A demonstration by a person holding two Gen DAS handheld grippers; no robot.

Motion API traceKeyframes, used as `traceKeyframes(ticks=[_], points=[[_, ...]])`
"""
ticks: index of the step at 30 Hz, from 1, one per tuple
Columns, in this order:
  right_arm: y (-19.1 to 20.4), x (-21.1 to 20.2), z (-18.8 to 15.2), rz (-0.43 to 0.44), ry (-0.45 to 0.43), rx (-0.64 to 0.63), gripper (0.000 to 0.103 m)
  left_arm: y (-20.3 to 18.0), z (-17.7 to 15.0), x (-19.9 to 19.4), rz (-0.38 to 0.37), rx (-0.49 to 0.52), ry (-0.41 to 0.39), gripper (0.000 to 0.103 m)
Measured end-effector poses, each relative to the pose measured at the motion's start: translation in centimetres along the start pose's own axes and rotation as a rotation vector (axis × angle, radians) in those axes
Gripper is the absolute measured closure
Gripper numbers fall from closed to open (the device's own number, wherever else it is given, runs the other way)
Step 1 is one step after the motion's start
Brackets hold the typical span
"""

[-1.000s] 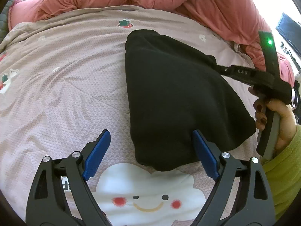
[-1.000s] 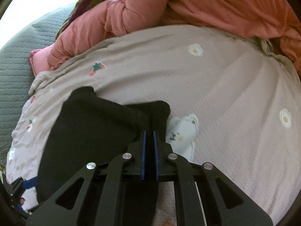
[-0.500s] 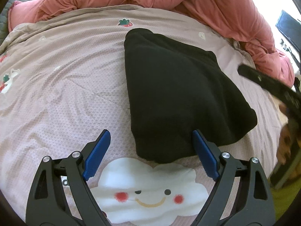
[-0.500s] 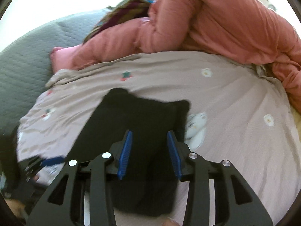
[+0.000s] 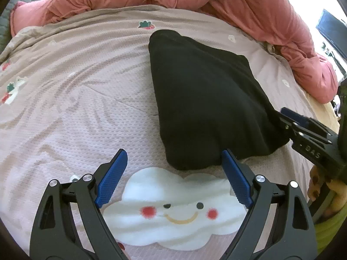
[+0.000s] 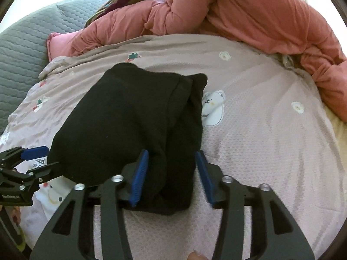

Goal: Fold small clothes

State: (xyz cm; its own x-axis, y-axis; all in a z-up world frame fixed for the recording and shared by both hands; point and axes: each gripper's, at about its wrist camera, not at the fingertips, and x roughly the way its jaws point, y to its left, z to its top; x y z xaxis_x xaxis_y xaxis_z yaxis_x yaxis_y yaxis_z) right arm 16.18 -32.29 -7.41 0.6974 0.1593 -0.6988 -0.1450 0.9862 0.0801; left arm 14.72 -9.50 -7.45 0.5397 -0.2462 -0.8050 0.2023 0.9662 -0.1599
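Your left gripper point(image 5: 173, 171) hovers with jaws spread at the near edge of the black garment point(image 5: 208, 99), which lies folded on the bed sheet point(image 5: 76, 91). Your right gripper point(image 6: 171, 171) (jaws also spread) straddles 1 folded end.

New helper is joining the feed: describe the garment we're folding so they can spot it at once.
Find the pale pink printed bedsheet in front of the heaped salmon-pink duvet. In its middle lies the folded black garment, the only dark, unprinted thing there, with the right gripper open around its near edge.
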Motion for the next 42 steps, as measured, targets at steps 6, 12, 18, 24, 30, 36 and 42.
traceKeyframes(ticks=[6,12,18,24,30,36,42], points=[[0.1,-1.9,-0.4,-0.01,-0.019,0.017,0.036,0.5,-0.2,-1.2,0.003,-0.009,-0.019,0.018],[1.0,-5.0,-0.1,-0.062,-0.092,-0.025,0.006,0.8,-0.2,-2.9,0.038,0.01,-0.054,0.01],[1.6,-7.6,-0.3,-0.091,-0.154,-0.037,0.005,0.9,-0.4,-4.8,0.057,0.025,-0.104,0.01],[2.5,-10.3,-0.8,-0.106,-0.248,-0.036,0.005,0.8,-1.1,-7.1,0.063,0.043,-0.157,0.01],[3.8,-11.8,-1.7,-0.099,-0.273,-0.056,0.005,0.9,-2.0,-9.6,0.063,0.045,-0.222,0.01],[4.9,-13.2,-2.9,-0.11,-0.284,-0.072,0.005,1.1,-3.5,-12.0,0.067,0.044,-0.275,0.01],[5.1,-14.0,-4.7,-0.131,-0.289,-0.038,0.005,1.3,-5.2,-13.1,0.051,0.053,-0.276,0.01]])
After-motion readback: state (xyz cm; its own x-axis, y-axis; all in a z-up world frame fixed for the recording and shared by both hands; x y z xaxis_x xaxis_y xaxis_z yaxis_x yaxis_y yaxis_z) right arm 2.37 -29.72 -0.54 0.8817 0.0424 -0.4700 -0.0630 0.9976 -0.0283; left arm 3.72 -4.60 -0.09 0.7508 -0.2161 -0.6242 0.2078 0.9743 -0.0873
